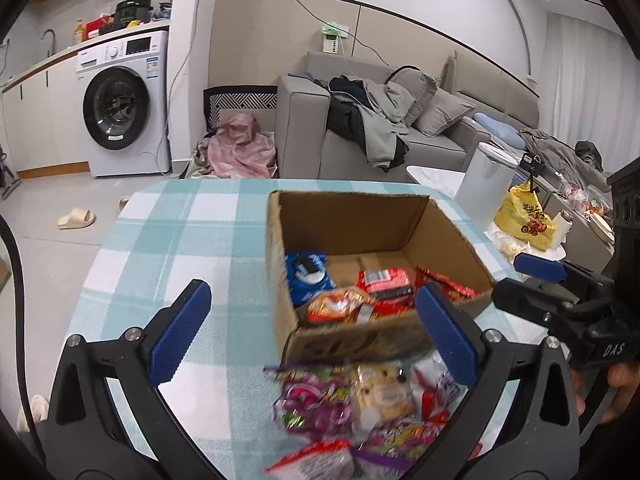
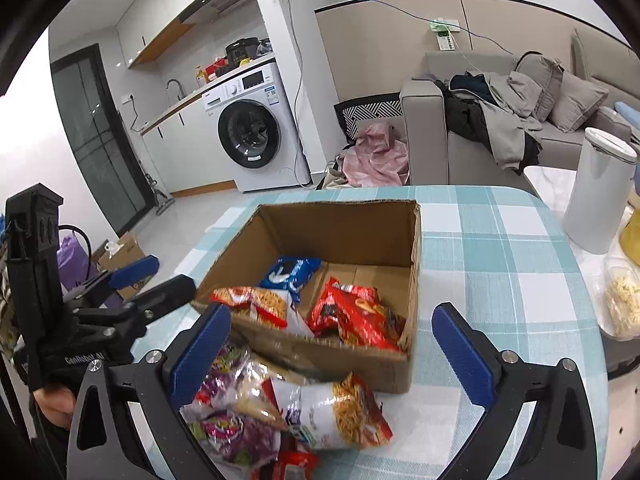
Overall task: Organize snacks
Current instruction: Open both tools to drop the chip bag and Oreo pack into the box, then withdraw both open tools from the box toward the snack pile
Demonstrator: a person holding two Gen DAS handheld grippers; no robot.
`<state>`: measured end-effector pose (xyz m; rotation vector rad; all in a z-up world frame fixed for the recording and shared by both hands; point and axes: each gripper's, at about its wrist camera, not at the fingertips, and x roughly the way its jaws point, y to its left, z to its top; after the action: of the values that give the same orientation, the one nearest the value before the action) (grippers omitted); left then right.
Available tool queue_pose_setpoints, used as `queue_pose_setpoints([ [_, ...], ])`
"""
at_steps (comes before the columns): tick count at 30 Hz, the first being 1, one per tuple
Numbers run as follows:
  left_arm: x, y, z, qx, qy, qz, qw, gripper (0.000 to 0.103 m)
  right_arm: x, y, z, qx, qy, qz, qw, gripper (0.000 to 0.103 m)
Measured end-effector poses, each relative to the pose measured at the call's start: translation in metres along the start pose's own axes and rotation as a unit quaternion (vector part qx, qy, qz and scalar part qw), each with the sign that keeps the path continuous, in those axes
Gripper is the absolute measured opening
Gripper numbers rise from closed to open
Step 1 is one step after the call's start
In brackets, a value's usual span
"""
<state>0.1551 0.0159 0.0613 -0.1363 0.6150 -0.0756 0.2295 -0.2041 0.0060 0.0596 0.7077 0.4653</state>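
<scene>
An open cardboard box (image 2: pixel 362 240) stands on a table with a blue-and-white checked cloth (image 2: pixel 500 264). Inside it lie several snack packets: a blue cookie pack (image 2: pixel 290 274) toward the back left, a red packet (image 2: pixel 354 316) to the right of it, and an orange noodle-snack bag (image 2: pixel 258 304) leaning on the near left wall. In front of the box, on the cloth, sits a loose pile of more snacks (image 2: pixel 280 408): purple and pink candy wrappers, a pale bag, and a white-and-orange packet (image 2: pixel 344 412) lying just against the box's near wall.

The right gripper (image 2: pixel 332 354) hangs above that pile with its blue-padded jaws spread wide; nothing is pinched between them. The left gripper (image 1: pixel 308 334) is likewise wide open over the near edge of the box and the pile, holding nothing. Each gripper shows at the edge of the other's view, and part of a hand (image 2: pixel 54 402) grips the left one's handle.

Beyond the table stand a washing machine (image 2: pixel 256 130), a grey sofa (image 1: pixel 400 128) heaped with clothes, and a white bin (image 2: pixel 598 196) to the right.
</scene>
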Motion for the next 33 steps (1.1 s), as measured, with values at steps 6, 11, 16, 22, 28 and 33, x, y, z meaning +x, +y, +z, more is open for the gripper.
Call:
queue_pose_setpoints([
  [6, -0.022, 0.004, -0.024, 0.014, 0.002, 0.017, 0.9998, 0.102, -0.005, -0.001, -0.018, 0.003, 0.013, 0.001, 1.0, 0.103],
  [11, -0.033, 0.003, -0.039, 0.018, 0.006, 0.025, 0.9995, 0.102, -0.006, -0.001, -0.039, 0.002, 0.03, 0.003, 1.0, 0.103],
  [16, -0.039, 0.008, -0.055, 0.017, 0.012, 0.031, 0.9993, 0.102, -0.005, -0.002, -0.061, 0.002, 0.044, 0.006, 0.999, 0.103],
  [22, -0.037, 0.014, -0.075, 0.013, 0.028, 0.034, 0.9989, 0.102, -0.003, -0.007, -0.08, 0.008, 0.056, 0.0, 0.998, 0.103],
  [28, -0.032, 0.013, -0.086, 0.017, 0.04, 0.037, 0.9984, 0.102, -0.001, -0.009, -0.084, 0.008, 0.07, -0.005, 0.998, 0.103],
  [33, -0.026, 0.009, -0.09, 0.021, 0.051, 0.035, 0.9979, 0.102, 0.002, 0.0, -0.089, -0.005, 0.091, -0.006, 0.996, 0.103],
])
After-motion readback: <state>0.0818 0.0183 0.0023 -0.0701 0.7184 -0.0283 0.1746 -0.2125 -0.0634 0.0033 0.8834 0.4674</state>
